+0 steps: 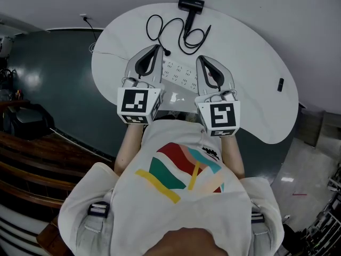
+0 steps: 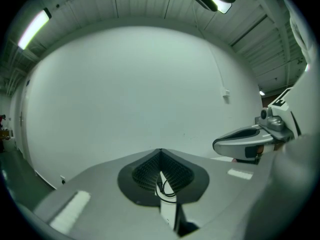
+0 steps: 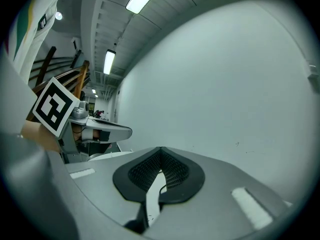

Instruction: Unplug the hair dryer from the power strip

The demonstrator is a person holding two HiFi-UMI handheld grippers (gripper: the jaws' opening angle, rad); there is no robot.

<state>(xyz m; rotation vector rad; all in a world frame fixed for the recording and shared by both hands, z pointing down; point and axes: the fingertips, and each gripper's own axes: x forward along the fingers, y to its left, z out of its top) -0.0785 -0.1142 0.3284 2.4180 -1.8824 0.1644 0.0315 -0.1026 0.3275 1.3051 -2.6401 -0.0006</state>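
A black hair dryer (image 1: pixel 191 4) lies at the far edge of the white table (image 1: pixel 256 63). Its black cord (image 1: pixel 181 33) coils toward me and ends in a plug (image 1: pixel 167 52) close to the far edge of the white power strip (image 1: pixel 181 74); I cannot tell whether the plug sits in a socket. My left gripper (image 1: pixel 157 48) and right gripper (image 1: pixel 201 59) hover side by side over the strip, both shut and empty. The left gripper (image 2: pixel 160 151) points at the bare wall in its own view, and so does the right gripper (image 3: pixel 161 149).
A small black object (image 1: pixel 280 84) lies near the table's right edge. A dark floor and a black chair (image 1: pixel 26 119) are at the left. A cable (image 1: pixel 88 23) hangs from a wall socket behind the table.
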